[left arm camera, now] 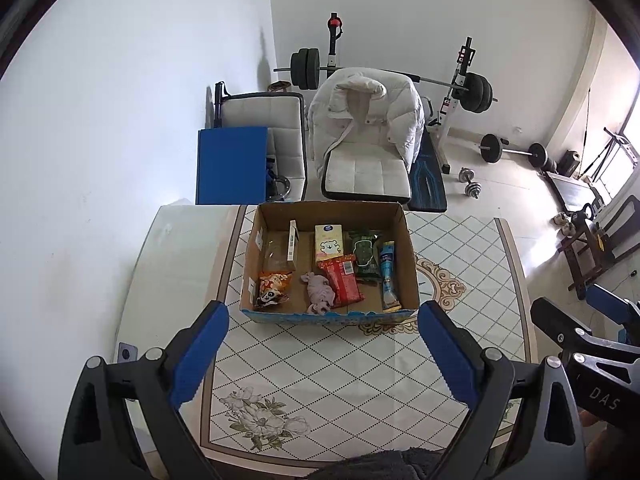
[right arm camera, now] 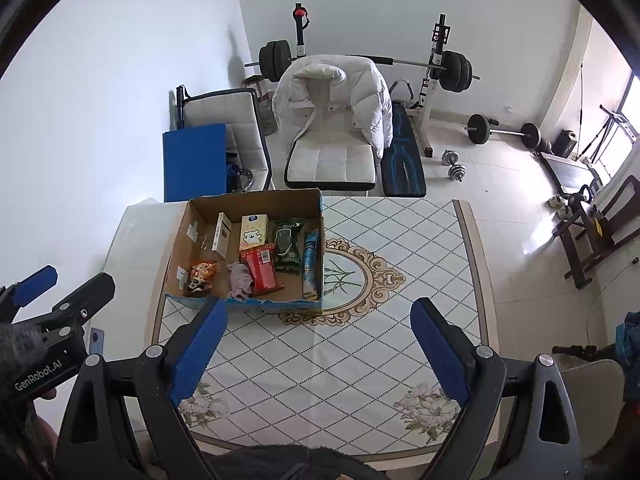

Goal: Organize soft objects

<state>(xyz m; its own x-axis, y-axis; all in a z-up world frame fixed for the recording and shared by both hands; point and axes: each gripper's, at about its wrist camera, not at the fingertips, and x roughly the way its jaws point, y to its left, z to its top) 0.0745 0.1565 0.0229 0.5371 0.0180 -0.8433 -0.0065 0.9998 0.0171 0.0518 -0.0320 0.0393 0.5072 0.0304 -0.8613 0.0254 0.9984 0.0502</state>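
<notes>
A room with gym weights behind holds a patterned table [left arm camera: 460,240]; on it a cardboard box [left arm camera: 408,240] sits ahead of the left gripper [left arm camera: 322,320], whose jaws are spread and empty. Inside, a pink soft toy [left arm camera: 318,288] lies beside a red packet [left arm camera: 342,284]. The right gripper [right arm camera: 318,318], likewise released, has the box ahead and to its left

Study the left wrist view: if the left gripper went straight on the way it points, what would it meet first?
Probably the box: its near wall lies straight ahead of the open left gripper, with only bare table between. Height above the table is unclear, so it might pass over the wall.
</notes>
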